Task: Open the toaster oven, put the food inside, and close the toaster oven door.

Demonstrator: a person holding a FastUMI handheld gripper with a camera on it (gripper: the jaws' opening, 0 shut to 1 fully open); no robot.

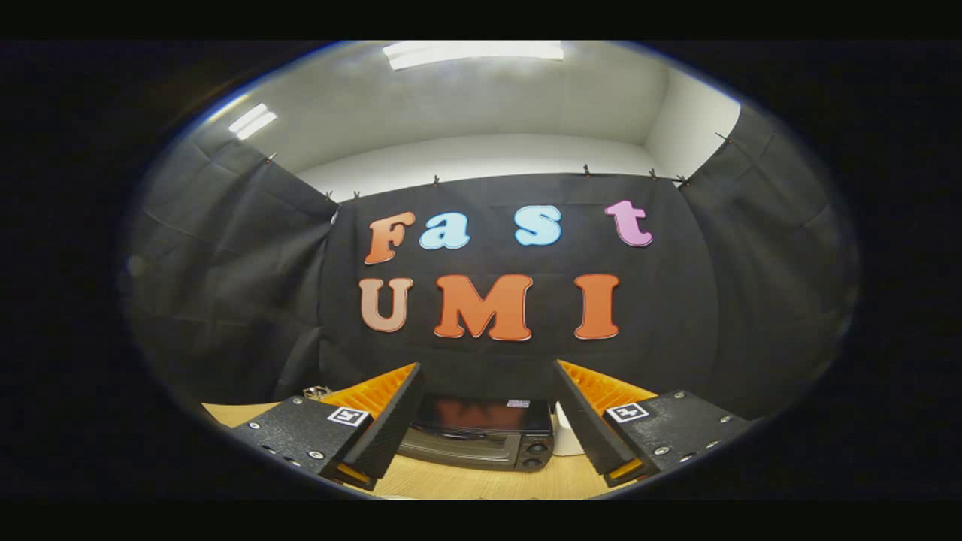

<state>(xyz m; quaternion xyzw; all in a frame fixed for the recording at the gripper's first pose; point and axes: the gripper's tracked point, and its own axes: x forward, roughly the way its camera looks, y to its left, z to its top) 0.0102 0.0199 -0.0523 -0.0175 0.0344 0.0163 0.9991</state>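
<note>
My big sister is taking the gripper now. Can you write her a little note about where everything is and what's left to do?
Gripper: open, holding nothing, fingers spread apart above the table.
Toaster oven: on the table, beyond the fingers, seen between them; its door looks closed.
White object: just beside the oven; can't tell what it is.
Done: nothing yet.
Left: open the door, put the food in, close the door.

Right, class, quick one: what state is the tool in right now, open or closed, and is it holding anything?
Tool: open, fingers spread wide, holding nothing; the toaster oven sits beyond them on the table, door shut.
</note>
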